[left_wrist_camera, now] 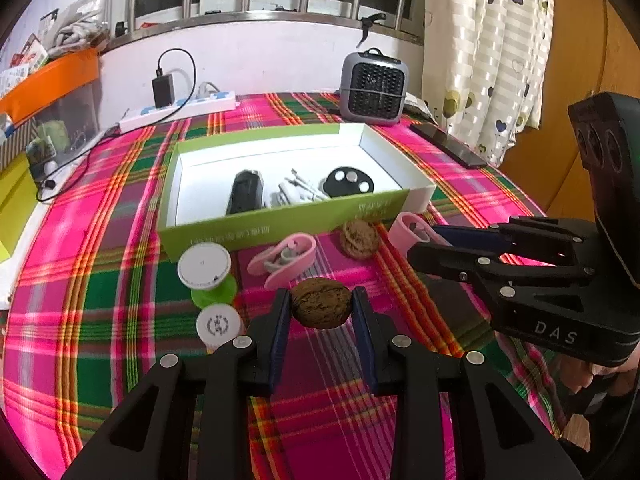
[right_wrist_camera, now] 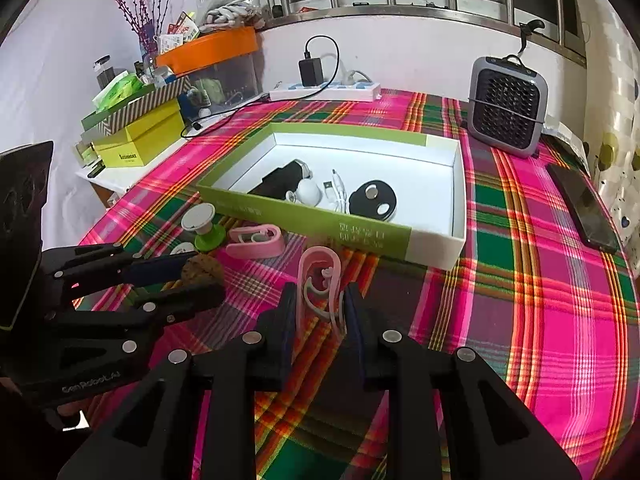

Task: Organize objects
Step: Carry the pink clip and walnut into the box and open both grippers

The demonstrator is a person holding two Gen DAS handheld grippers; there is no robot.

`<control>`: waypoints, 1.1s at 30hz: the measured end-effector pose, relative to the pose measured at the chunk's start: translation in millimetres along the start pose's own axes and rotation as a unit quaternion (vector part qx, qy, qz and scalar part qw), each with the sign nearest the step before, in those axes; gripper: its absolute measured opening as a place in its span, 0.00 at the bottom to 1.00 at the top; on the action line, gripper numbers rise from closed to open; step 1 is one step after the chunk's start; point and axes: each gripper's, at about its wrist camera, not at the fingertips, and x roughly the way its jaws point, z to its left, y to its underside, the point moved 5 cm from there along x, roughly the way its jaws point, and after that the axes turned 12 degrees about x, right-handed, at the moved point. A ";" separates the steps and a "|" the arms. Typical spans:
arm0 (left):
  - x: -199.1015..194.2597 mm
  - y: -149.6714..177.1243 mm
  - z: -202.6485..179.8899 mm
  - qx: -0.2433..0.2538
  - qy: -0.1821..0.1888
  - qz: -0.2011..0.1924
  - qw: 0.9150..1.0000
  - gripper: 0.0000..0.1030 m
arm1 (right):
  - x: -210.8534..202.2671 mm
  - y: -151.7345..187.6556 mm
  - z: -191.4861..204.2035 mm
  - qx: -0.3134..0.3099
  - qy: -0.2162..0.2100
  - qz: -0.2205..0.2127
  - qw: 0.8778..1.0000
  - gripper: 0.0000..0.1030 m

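My left gripper (left_wrist_camera: 320,300) is shut on a brown walnut (left_wrist_camera: 320,307) low over the plaid tablecloth. From the right wrist view this gripper (right_wrist_camera: 200,280) comes in from the left with the walnut (right_wrist_camera: 202,267) between its pads. My right gripper (right_wrist_camera: 320,308) is shut on the near end of a pink clip (right_wrist_camera: 320,276) with a grey insert. It appears in the left wrist view as the right gripper (left_wrist_camera: 424,242) holding that clip (left_wrist_camera: 404,227). A second walnut (left_wrist_camera: 360,238) and a second pink clip (left_wrist_camera: 282,258) lie loose in front of the green box (left_wrist_camera: 280,226).
The open green box (right_wrist_camera: 304,218) holds black gadgets and a white cable. A green-and-white spool (left_wrist_camera: 206,270) and a white-capped bottle (left_wrist_camera: 219,326) stand left of my left gripper. Farther back are a grey fan heater (left_wrist_camera: 374,88), a power strip (left_wrist_camera: 180,110) and a black phone (right_wrist_camera: 584,208).
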 end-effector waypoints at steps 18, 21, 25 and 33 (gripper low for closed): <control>2.8 -33.1 12.0 0.002 -0.013 -0.022 1.000 0.28 | 2.3 -22.5 6.1 -0.015 -0.003 -0.015 1.000 0.24; 4.7 -38.1 13.2 0.002 -0.014 -0.024 1.000 0.28 | 3.4 -26.5 6.5 -0.016 -0.003 -0.019 1.000 0.24; 9.1 -43.6 14.8 0.001 -0.014 -0.024 1.000 0.28 | 6.4 -31.3 4.8 -0.016 -0.002 -0.020 1.000 0.24; 23.2 -59.0 19.4 -0.003 -0.015 -0.025 1.000 0.28 | 11.1 -45.4 -11.6 -0.005 0.008 -0.027 1.000 0.24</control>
